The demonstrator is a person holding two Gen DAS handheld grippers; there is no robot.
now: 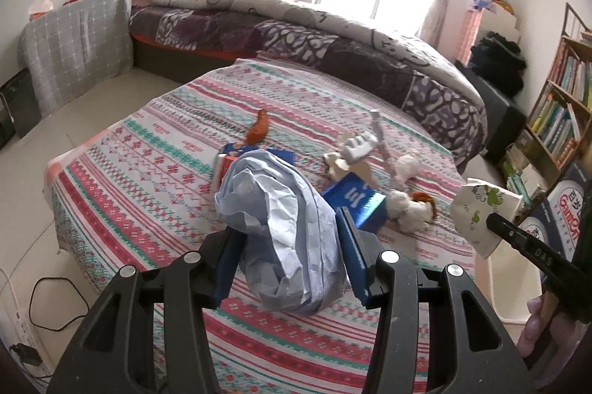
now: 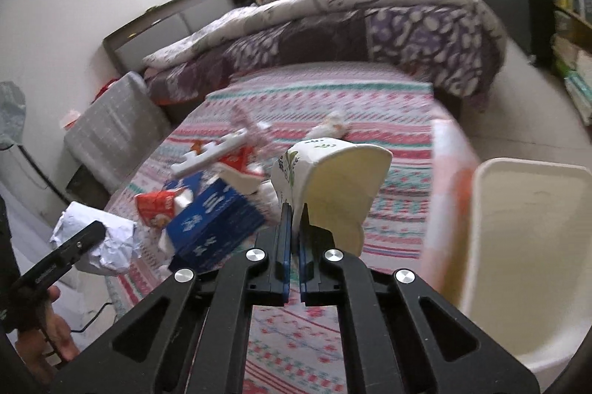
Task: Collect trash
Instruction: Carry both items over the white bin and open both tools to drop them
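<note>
My left gripper (image 1: 292, 242) is shut on a big ball of crumpled pale blue paper (image 1: 281, 231), held above the patterned tablecloth (image 1: 148, 164). The same paper ball (image 2: 100, 238) shows at the left of the right wrist view. My right gripper (image 2: 294, 220) is shut on the wall of a squashed paper cup (image 2: 333, 186) with green leaf print, lifted off the table. That cup (image 1: 481, 209) appears at the right of the left wrist view. More trash lies on the table: a blue box (image 1: 357, 201), a red and white carton (image 2: 159, 207), an orange wrapper (image 1: 259, 131), white foam pieces (image 1: 359, 144) and tissue wads (image 1: 410, 209).
A cream plastic bin (image 2: 532, 246) stands just past the table's right edge. A bed with a purple quilt (image 1: 296, 34) lies behind the table. A grey covered chair (image 1: 77, 49) stands at the left, a bookshelf (image 1: 562, 105) at the right. A black cable (image 1: 51, 305) trails on the floor.
</note>
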